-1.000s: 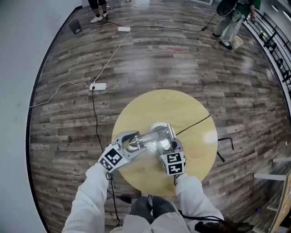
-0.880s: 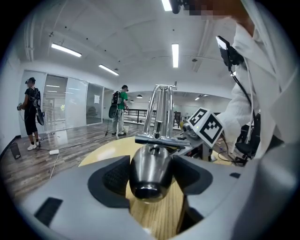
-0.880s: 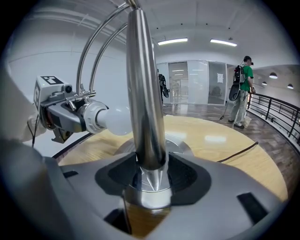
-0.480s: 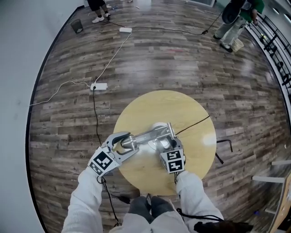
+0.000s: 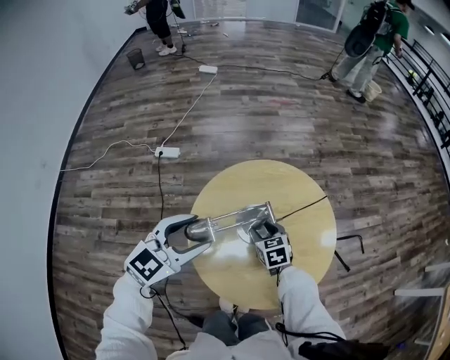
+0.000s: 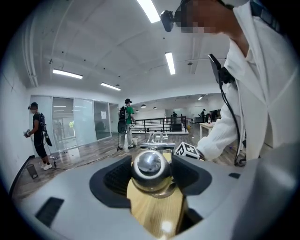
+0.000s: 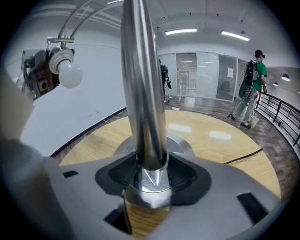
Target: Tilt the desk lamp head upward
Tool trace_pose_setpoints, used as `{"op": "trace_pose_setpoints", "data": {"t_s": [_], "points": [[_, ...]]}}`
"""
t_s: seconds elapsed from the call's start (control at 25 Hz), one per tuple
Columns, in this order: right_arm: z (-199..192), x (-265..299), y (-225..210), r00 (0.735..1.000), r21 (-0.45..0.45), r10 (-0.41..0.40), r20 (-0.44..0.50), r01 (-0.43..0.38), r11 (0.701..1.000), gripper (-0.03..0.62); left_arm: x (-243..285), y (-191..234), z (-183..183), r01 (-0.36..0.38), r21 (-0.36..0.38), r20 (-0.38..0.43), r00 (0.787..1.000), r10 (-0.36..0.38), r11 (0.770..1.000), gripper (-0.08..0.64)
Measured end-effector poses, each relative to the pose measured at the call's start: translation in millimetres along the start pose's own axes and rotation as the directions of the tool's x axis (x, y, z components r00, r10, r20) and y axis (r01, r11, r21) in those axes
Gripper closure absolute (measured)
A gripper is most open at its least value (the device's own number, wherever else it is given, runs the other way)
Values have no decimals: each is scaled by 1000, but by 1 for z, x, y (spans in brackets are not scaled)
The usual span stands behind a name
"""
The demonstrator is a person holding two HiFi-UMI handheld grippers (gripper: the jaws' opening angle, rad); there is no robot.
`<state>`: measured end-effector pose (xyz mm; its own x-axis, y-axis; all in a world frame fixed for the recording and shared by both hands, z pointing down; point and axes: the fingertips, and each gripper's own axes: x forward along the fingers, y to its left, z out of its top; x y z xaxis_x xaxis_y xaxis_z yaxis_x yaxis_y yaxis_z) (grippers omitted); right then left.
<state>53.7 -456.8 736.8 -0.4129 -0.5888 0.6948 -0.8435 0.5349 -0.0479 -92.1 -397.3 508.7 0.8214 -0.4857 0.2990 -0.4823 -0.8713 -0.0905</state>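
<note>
A chrome desk lamp stands on the round wooden table (image 5: 309, 239). My left gripper (image 5: 197, 230) is shut on the rounded lamp head (image 5: 205, 226) at the table's left edge. Its jaws have just been closing, and its pads hug the chrome head (image 6: 150, 164) on both sides. The lamp arm (image 5: 235, 213) runs right to the post. My right gripper (image 5: 257, 229) is shut on the chrome post (image 7: 140, 93) just above the round base (image 7: 180, 145). In the right gripper view the white bulb (image 7: 69, 75) hangs high at the upper left.
The lamp's black cord (image 5: 304, 204) runs off the table's right side. A white power strip (image 5: 169, 152) and cables lie on the wood floor to the left. People stand far off (image 5: 365, 42), (image 5: 158, 21). A railing (image 5: 429, 77) lines the right.
My left gripper has risen and swung left with the lamp head in it, carrying the head out over the table's left edge. The right gripper has stayed on the post.
</note>
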Motion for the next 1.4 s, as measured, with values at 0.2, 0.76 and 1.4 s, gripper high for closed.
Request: {"op": "trace_pose_setpoints", "data": {"t_s": [0.2, 0.76, 1.4], "points": [[-2, -2, 2, 999, -19, 8, -39, -9, 1000, 383, -12, -4, 53, -1, 46, 64, 998, -2, 999, 293], [0, -8, 4, 998, -6, 32, -54, -32, 999, 383, 36, -26, 196, 101, 200, 86, 989, -120, 975, 296], [1, -13, -2, 997, -10, 61, -51, -61, 998, 384, 106, -44, 242, 150, 237, 13, 987, -158, 960, 299]]}}
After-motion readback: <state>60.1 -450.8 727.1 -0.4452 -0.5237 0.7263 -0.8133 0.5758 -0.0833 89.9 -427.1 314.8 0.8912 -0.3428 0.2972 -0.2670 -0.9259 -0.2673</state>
